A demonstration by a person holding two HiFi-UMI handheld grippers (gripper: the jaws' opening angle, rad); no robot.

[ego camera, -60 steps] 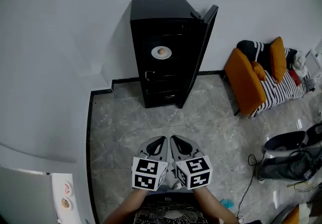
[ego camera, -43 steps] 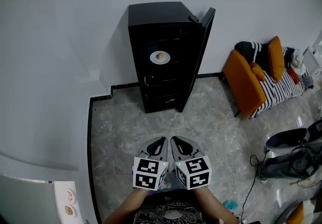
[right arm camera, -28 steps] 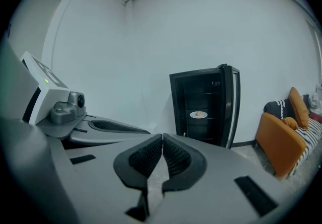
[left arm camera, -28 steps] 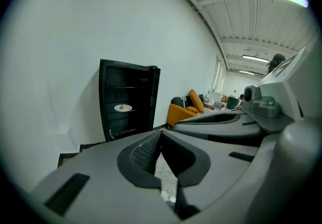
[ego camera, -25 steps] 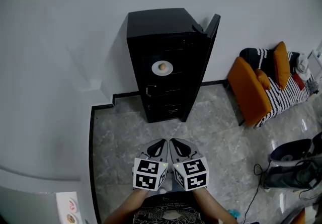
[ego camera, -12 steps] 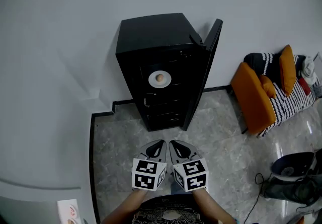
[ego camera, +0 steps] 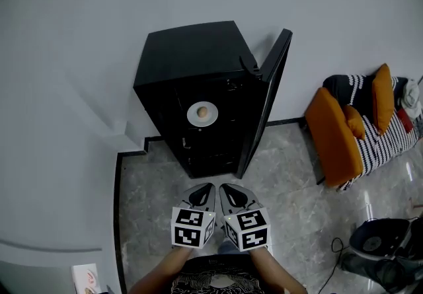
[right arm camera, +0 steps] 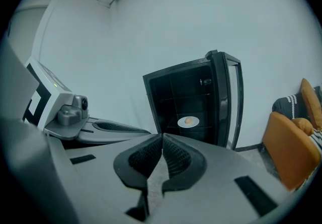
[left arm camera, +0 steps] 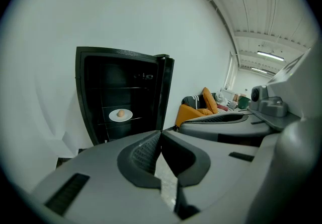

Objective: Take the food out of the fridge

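A black fridge (ego camera: 192, 68) stands against the white wall with its door (ego camera: 264, 111) swung open to the right. On a middle shelf inside lies a white plate (ego camera: 202, 114) carrying a small round tan piece of food (ego camera: 203, 111); the plate (left arm camera: 121, 115) also shows in the left gripper view, and the plate (right arm camera: 188, 122) in the right gripper view. My left gripper (ego camera: 209, 186) and right gripper (ego camera: 222, 187) are held side by side in front of me, some way short of the fridge. Both are shut, with nothing between the jaws.
An orange armchair (ego camera: 334, 137) stands to the right of the fridge, with a striped sofa and orange cushion (ego camera: 383, 98) behind it. A dark round appliance (ego camera: 380, 243) with cables lies on the marble floor at lower right. A white counter edge (ego camera: 39, 253) sits at lower left.
The fridge has grown larger and shifted left in the head view as I came nearer. Both grippers stay shut and side by side.
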